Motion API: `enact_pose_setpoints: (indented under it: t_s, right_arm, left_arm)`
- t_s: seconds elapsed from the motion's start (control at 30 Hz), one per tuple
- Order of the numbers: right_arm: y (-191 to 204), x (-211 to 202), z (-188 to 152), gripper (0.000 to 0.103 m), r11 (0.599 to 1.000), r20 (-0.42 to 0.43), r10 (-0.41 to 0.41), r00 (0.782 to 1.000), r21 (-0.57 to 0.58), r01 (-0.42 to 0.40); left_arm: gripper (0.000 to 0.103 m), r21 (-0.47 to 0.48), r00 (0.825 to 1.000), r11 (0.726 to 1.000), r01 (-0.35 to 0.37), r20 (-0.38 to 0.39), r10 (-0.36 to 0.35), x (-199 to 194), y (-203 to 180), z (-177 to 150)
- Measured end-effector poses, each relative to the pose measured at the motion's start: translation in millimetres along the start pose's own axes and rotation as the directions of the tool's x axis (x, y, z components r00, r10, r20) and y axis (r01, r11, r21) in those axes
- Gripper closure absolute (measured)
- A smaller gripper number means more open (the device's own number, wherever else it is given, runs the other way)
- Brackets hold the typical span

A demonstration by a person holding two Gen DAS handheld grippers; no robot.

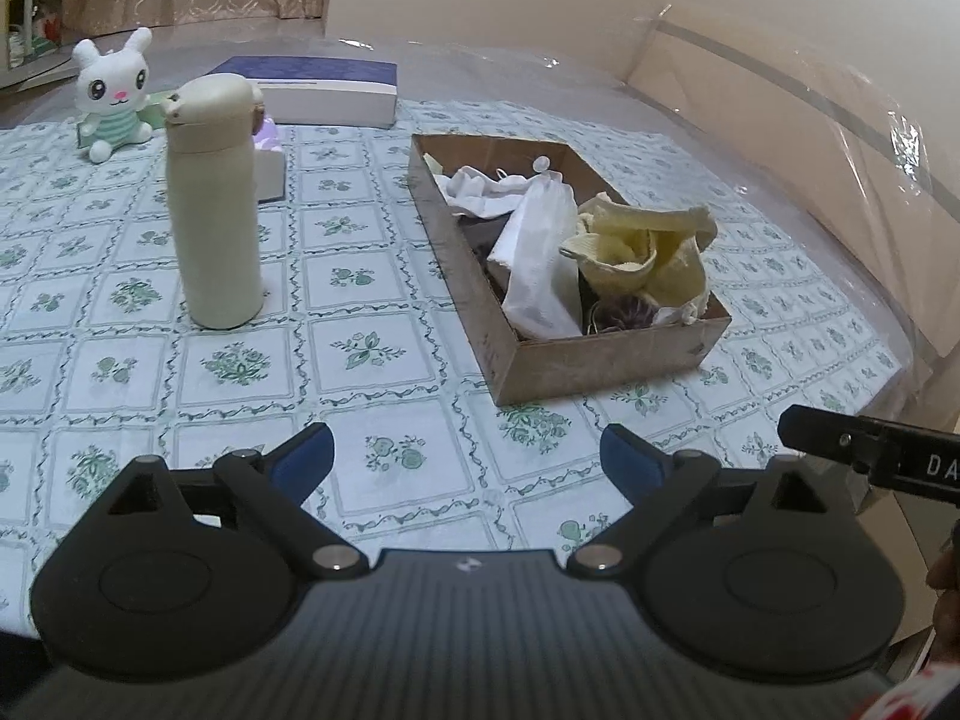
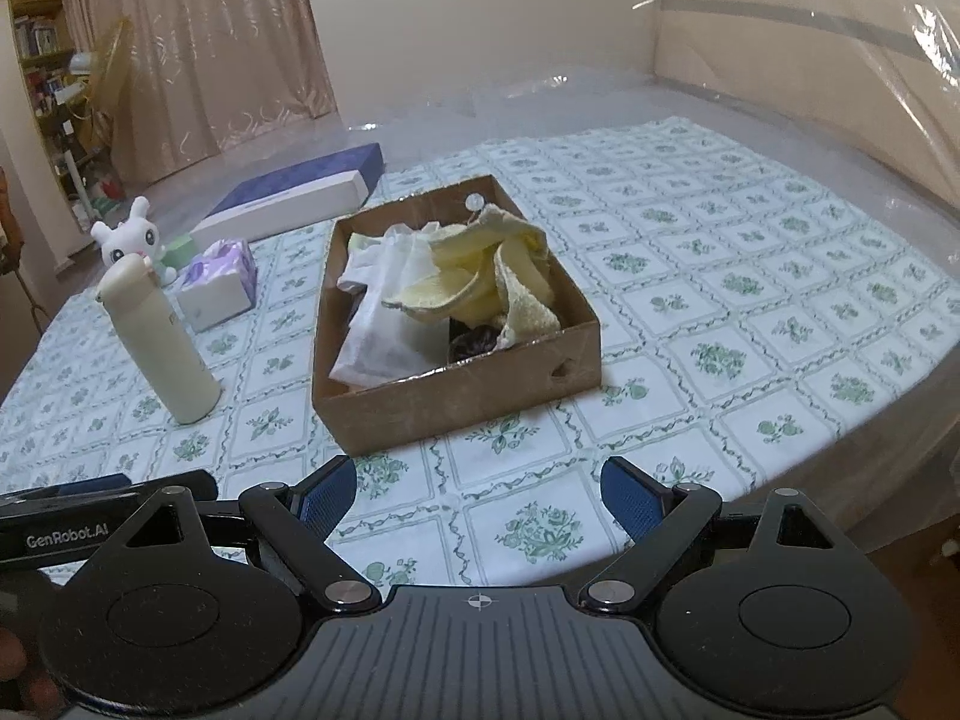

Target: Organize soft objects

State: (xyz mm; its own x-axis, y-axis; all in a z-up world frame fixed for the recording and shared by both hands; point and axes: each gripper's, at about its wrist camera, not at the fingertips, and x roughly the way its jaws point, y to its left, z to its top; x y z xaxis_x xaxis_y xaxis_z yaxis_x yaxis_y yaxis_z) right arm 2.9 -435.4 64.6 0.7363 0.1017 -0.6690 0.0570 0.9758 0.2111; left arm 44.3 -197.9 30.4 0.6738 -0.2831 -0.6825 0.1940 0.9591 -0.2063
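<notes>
Beige curtains (image 2: 198, 54) and a plain wall close the room behind the table (image 1: 372, 300), which carries a checked cloth with green flowers under a clear plastic sheet. Toward the far right part of the table sits a cardboard box (image 1: 606, 360), and the soft objects are inside it: a yellow knitted cloth (image 1: 642, 246), a white cloth (image 1: 534, 252) and something dark (image 2: 474, 342) near the front wall, too hidden to name. Left of the box, well apart, a cream bottle (image 1: 216, 204) stands upright. Behind the bottle, near the far left corner, are a tissue pack (image 2: 219, 285), a white plush rabbit (image 1: 114, 93) and a flat blue and white box (image 1: 327, 90). The left tool (image 1: 467, 456) and the right tool (image 2: 479, 495) both hover over the near edge of the table with jaws spread wide and nothing between them. Nothing stands between the tools and the cardboard box.
</notes>
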Motion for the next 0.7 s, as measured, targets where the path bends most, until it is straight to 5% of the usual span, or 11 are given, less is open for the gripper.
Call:
enact_pose_setpoints:
  t_s: [0.7]
  right_arm:
    - [37.3, -24.5, -17.6, 0.015, 0.992, -0.011, 0.012, 1.0, -0.124, -0.013]
  left_arm:
    - [0.009, 0.028, 0.998, 0.997, -0.066, 0.018, 0.065, -53.5, 3.1, -22.6]
